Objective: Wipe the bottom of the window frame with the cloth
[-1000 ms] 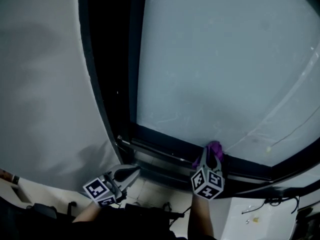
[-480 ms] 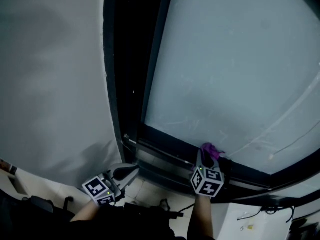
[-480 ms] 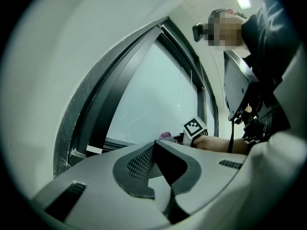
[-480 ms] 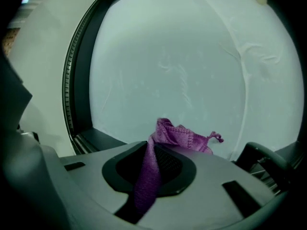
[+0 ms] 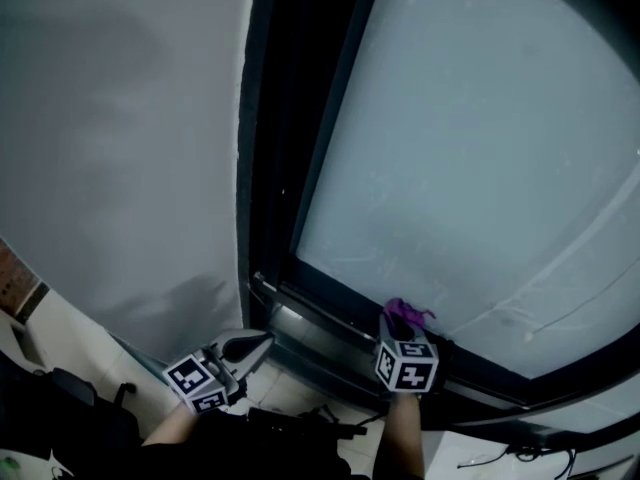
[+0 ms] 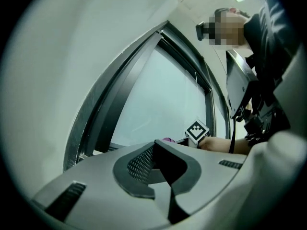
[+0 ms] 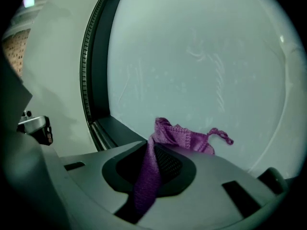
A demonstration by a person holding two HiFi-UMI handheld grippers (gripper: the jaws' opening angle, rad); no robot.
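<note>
The purple cloth (image 5: 401, 311) is bunched in my right gripper (image 5: 400, 325), which is shut on it and presses it down on the dark bottom rail of the window frame (image 5: 330, 306), right of the lower left corner. In the right gripper view the cloth (image 7: 184, 138) spills over the jaw tips against the pale glass, with the bottom rail (image 7: 117, 128) running off to the left. My left gripper (image 5: 248, 346) hangs below the frame's corner, apart from it, shut on nothing. In the left gripper view its jaws (image 6: 156, 145) meet, and the cloth (image 6: 167, 140) peeks just beyond them.
A wide frosted pane (image 5: 480, 158) fills the frame. A pale wall (image 5: 120, 148) stands left of the dark upright (image 5: 270, 128). Below the sill are a light ledge (image 5: 290, 383), dark cables (image 5: 300, 423) and the person's forearms.
My right gripper and the cloth have slid left along the bottom rail, nearer the lower left corner. The head view has swung left. The left gripper has stayed put.
</note>
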